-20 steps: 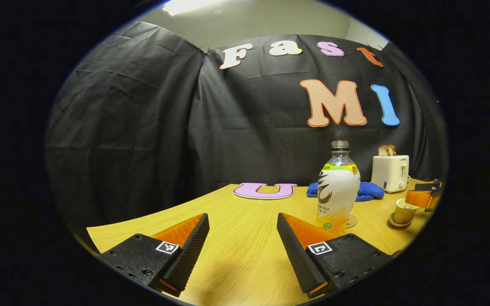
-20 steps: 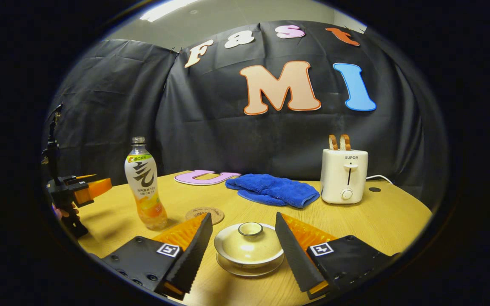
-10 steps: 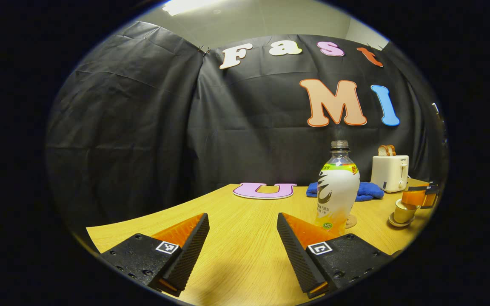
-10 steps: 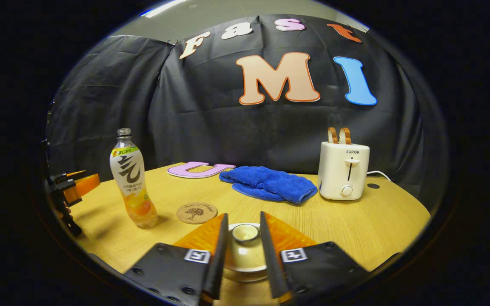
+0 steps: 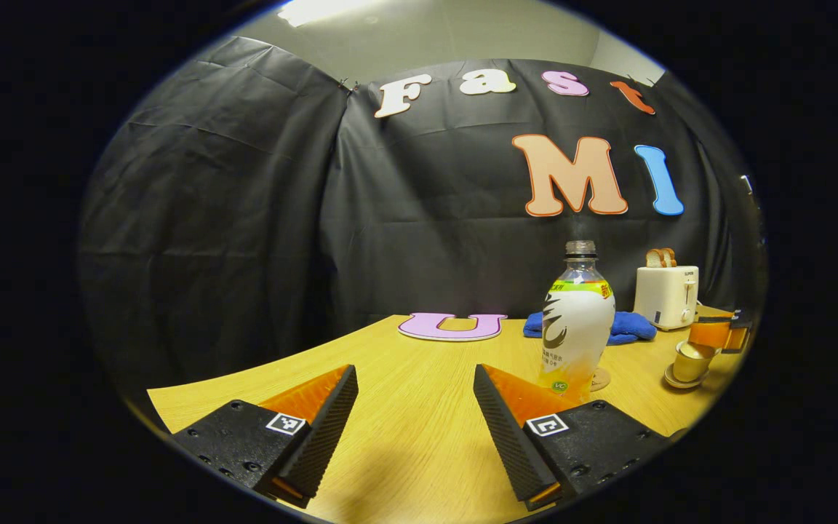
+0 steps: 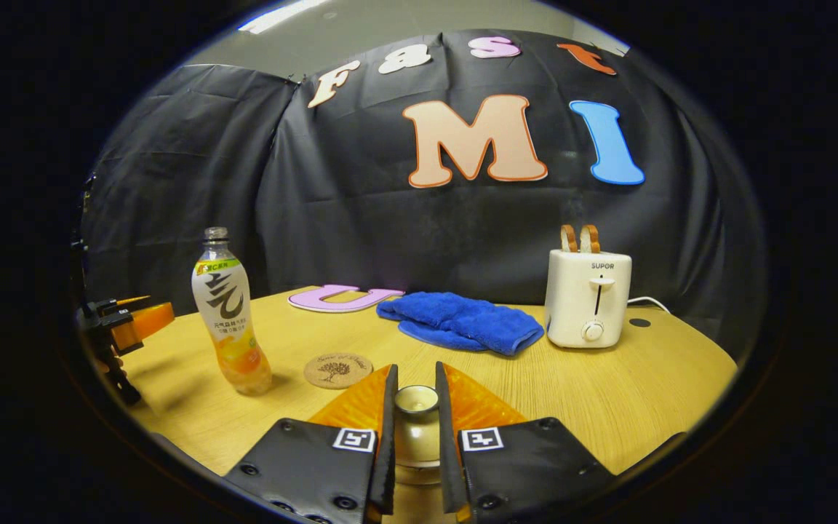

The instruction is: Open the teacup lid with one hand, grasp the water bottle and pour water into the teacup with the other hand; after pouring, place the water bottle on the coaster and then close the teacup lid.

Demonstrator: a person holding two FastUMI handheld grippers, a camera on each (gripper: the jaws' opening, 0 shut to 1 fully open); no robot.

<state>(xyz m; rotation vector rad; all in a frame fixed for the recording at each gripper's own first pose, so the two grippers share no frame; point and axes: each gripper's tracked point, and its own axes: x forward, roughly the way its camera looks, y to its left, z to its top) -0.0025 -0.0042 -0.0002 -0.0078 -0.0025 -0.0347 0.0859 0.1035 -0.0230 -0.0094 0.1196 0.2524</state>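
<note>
Right gripper (image 6: pixel 414 437) fingers pinching the knob of the cream ceramic teacup lid (image 6: pixel 416 401), directly between them on the wooden counter (image 6: pixel 608 393). Left gripper (image 5: pixel 414 415) fingers spread, nearer the upright clear plastic water bottle (image 5: pixel 575 324), standing ahead and right.

Right claw (image 6: pixel 414 407) now tight on lid (image 6: pixel 417 398).
</note>
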